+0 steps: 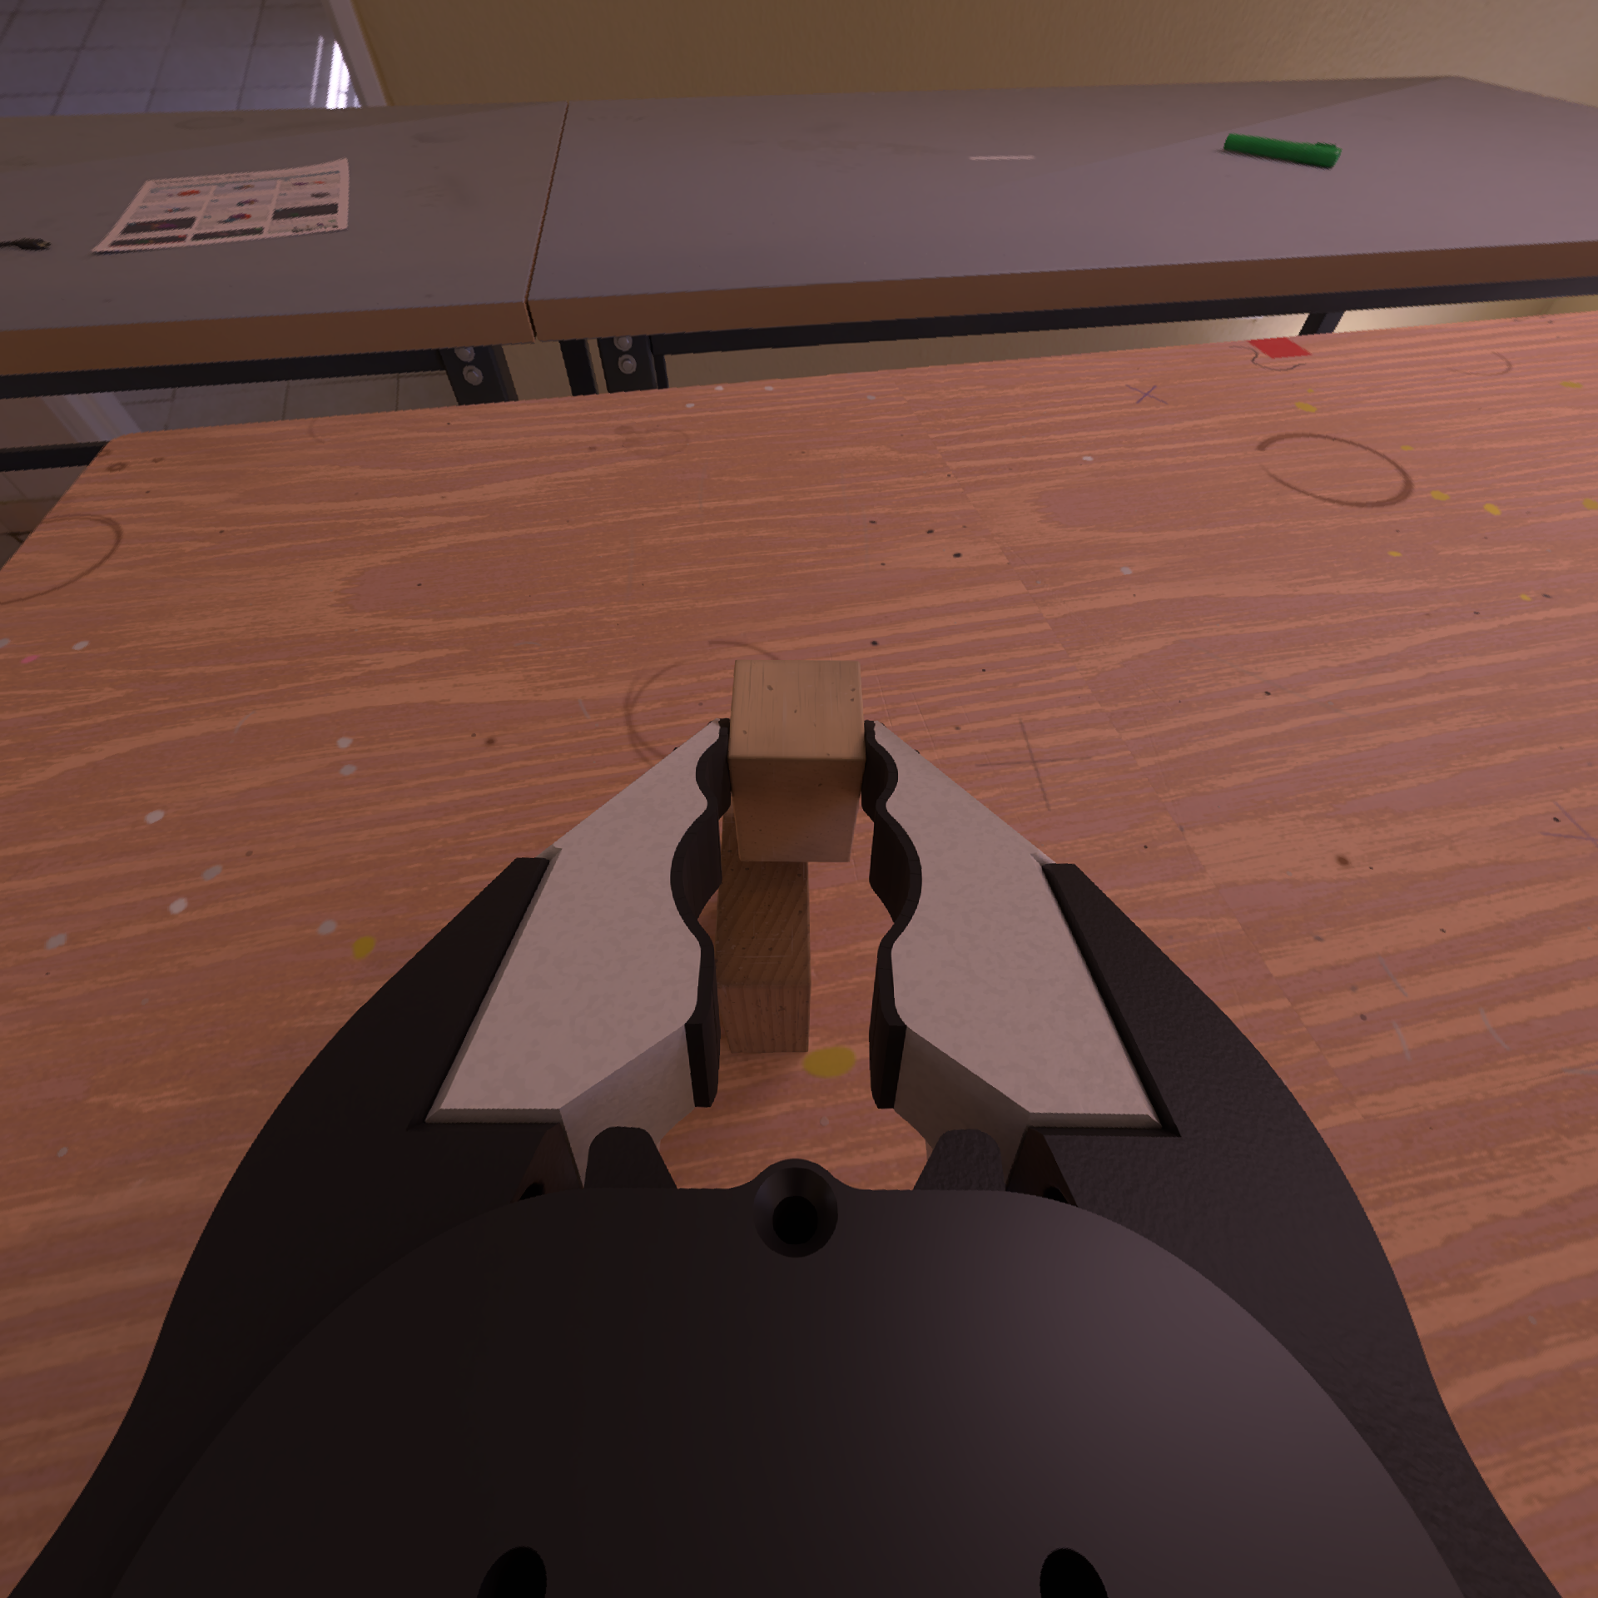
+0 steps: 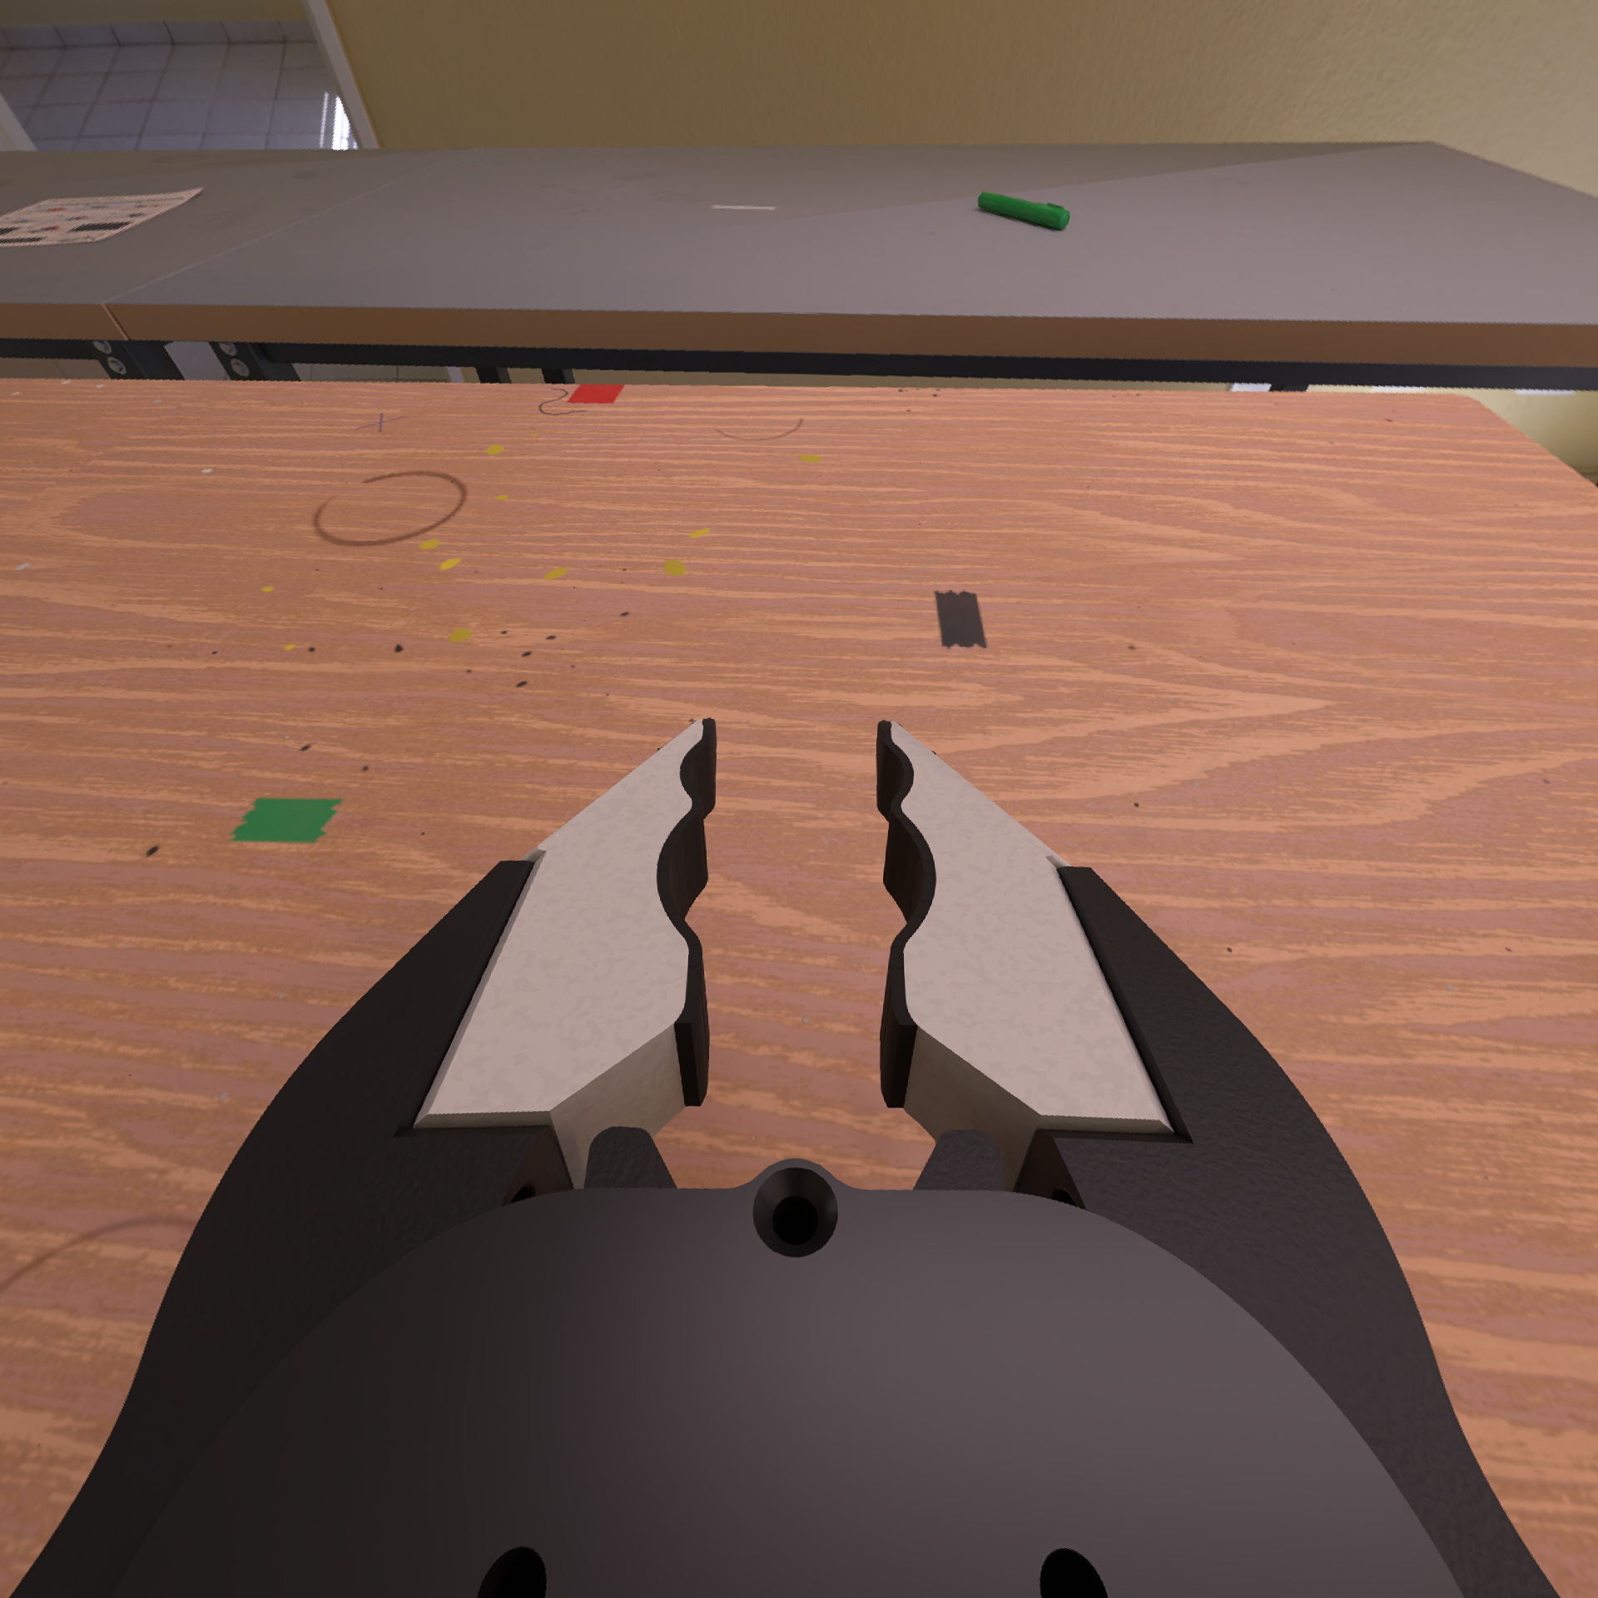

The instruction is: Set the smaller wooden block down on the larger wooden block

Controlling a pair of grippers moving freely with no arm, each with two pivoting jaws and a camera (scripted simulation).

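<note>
In the left wrist view my left gripper point(image 1: 795, 735) is shut on a pale wooden block point(image 1: 795, 778), pinched at the fingertips point(image 1: 873, 761) above the wooden table point(image 1: 346, 605). Just below it, between my fingers, a second wooden block point(image 1: 765, 977) with stronger grain stands on the table. The held block hides its far upper part, and I cannot tell whether the two touch. In the right wrist view my right gripper point(image 2: 795, 735) is open and empty over bare table point(image 2: 1211, 778). Neither block shows there.
Grey tables point(image 1: 951, 225) stand beyond the far edge, with a green marker point(image 1: 1282, 150) and a printed sheet point(image 1: 229, 205) on them. Flat tape patches lie on the wooden table: green point(image 2: 285, 820), black point(image 2: 960, 619), red point(image 2: 595, 394).
</note>
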